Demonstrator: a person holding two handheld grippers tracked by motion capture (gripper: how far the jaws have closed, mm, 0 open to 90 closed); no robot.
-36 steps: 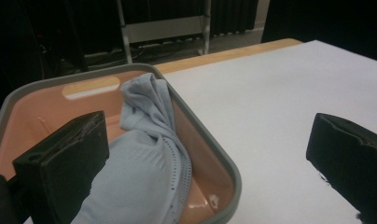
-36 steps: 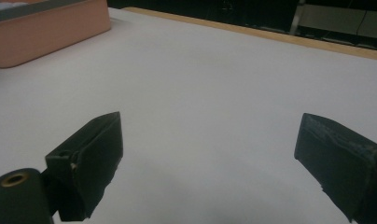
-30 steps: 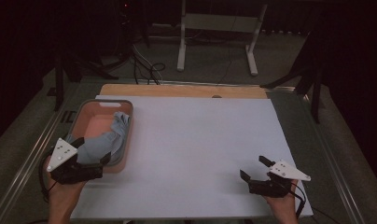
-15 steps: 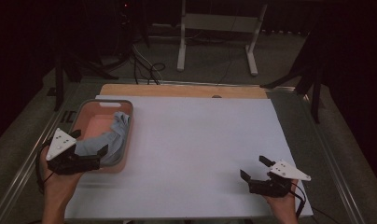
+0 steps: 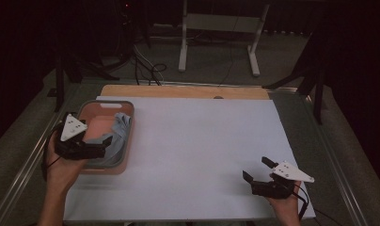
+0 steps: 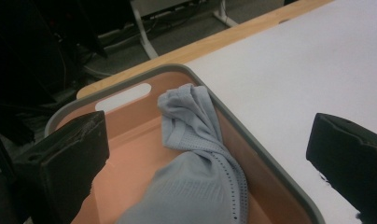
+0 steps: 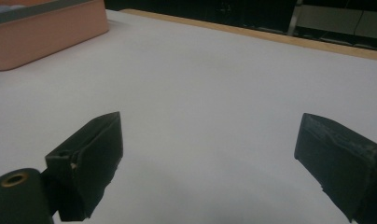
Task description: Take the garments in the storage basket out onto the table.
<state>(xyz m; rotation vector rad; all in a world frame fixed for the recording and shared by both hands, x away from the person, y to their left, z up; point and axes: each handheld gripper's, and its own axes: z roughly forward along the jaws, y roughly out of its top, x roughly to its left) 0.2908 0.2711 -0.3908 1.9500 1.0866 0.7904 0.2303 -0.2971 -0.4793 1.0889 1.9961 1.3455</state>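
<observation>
Left gripper (image 5: pixel 99 146) fingers spread wide, holding nothing, hovering over the pink bin's (image 5: pixel 127 162) near end. Grey cloth (image 6: pixel 196 158) lies bunched inside the bin along its right wall, just under and ahead of the fingers. Right gripper (image 5: pixel 257 170) fingers also spread, empty, low over bare white bench (image 5: pixel 202 141), well apart from the bin.

Cloth (image 5: pixel 117 134) lies in bin (image 5: pixel 128 141), table's (image 5: pixel 202 141) left.
</observation>
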